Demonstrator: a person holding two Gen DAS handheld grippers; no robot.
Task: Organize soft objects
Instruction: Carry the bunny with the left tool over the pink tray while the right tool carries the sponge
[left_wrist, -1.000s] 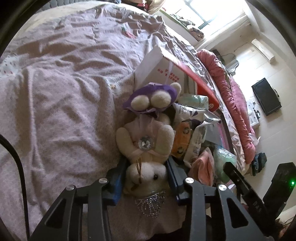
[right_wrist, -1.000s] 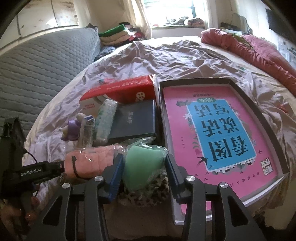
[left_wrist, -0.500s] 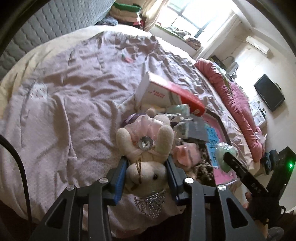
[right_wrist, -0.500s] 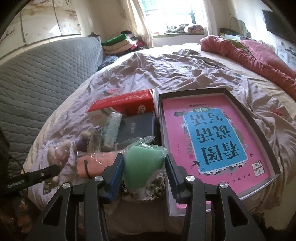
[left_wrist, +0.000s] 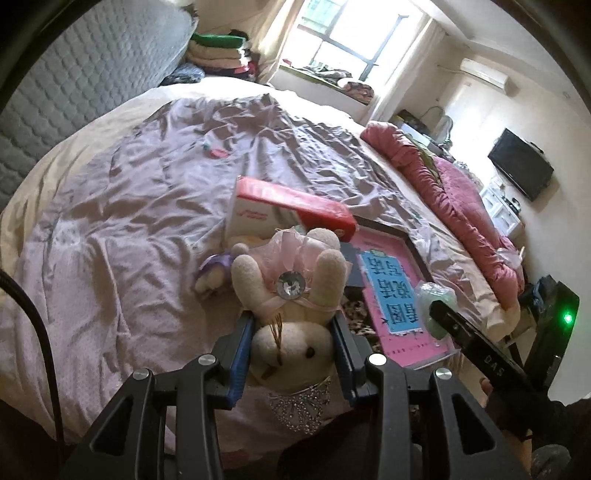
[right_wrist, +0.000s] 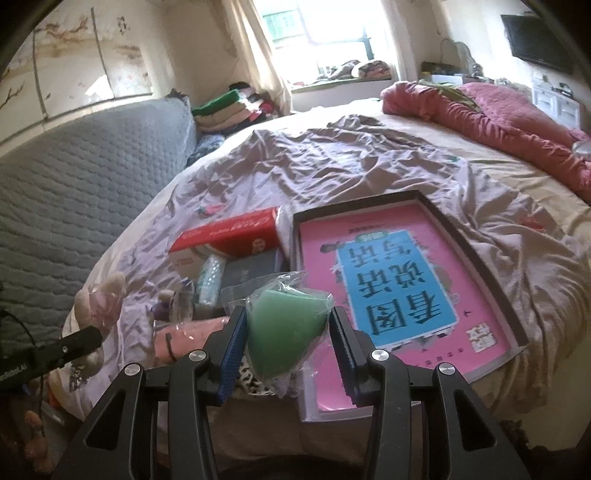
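Cream plush, a small bear (left_wrist: 291, 343) in a pink dress, is sitting head-first between the blue pads of the left tool (left_wrist: 291, 325), which is clamped on its head; the bear's body is hanging out ahead of the tool, above the lilac sheet (left_wrist: 122, 236) of the bed. Just beyond the bear a second small plush in purple (left_wrist: 214, 269) is lying on the sheet, and behind it a red and white box (left_wrist: 284, 206) is resting. To the right of the left tool, a dark tray (right_wrist: 476, 266) is holding a pink book (right_wrist: 402, 280).

The right tool (right_wrist: 284, 325) is gripping a green soft piece in a clear bag (right_wrist: 284, 325), its pads pressing on both sides of it. To the left of this tool a pink roll in plastic (right_wrist: 188, 336) is lying on the bed.
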